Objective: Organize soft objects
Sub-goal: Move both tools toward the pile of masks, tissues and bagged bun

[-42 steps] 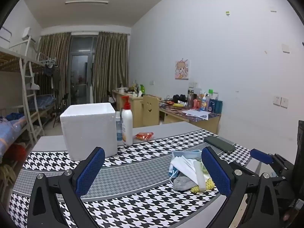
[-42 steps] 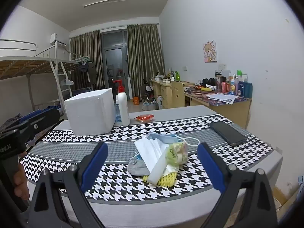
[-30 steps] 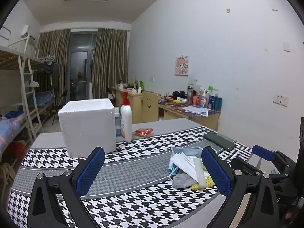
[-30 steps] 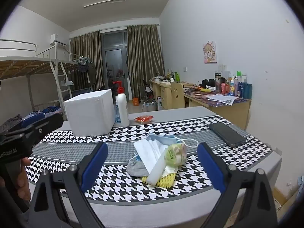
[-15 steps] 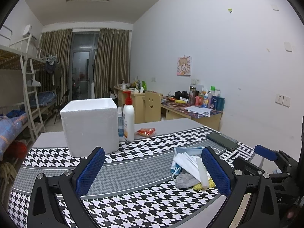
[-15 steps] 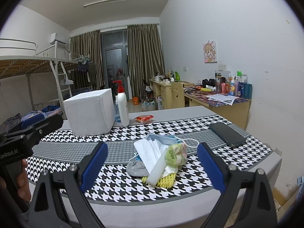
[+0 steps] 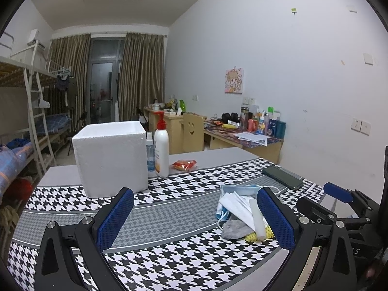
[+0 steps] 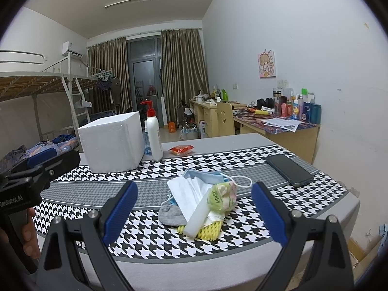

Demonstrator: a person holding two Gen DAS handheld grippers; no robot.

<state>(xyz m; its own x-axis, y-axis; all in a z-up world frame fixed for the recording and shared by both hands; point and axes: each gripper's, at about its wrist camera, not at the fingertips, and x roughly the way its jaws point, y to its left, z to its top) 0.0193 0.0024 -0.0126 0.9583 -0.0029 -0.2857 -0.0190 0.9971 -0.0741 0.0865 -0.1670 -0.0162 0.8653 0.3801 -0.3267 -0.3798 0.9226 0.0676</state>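
A pile of soft things [image 8: 201, 201] lies on the houndstooth tablecloth: face masks, white tissues, a grey sock [image 8: 171, 214], a white foam stick, a yellow foam net [image 8: 208, 230] and a green-pink pouch [image 8: 222, 197]. It also shows in the left wrist view [image 7: 240, 213]. A white foam box [image 7: 110, 156] stands at the back left. My left gripper [image 7: 194, 220] is open and empty, left of the pile. My right gripper [image 8: 194, 213] is open and empty, just short of the pile, which sits between its fingers in view.
A pump bottle [image 7: 161, 152] and a small spray bottle [image 7: 150, 155] stand right of the box. A red snack packet [image 7: 184, 165] lies behind. A dark phone [image 8: 288, 169] lies at the right. The table's near edge [image 8: 194, 262] is close. Bunk beds and desks stand beyond.
The left gripper's view has shifted slightly, so the pile sits a little further right. The right gripper has hardly moved. Both stay open and empty.
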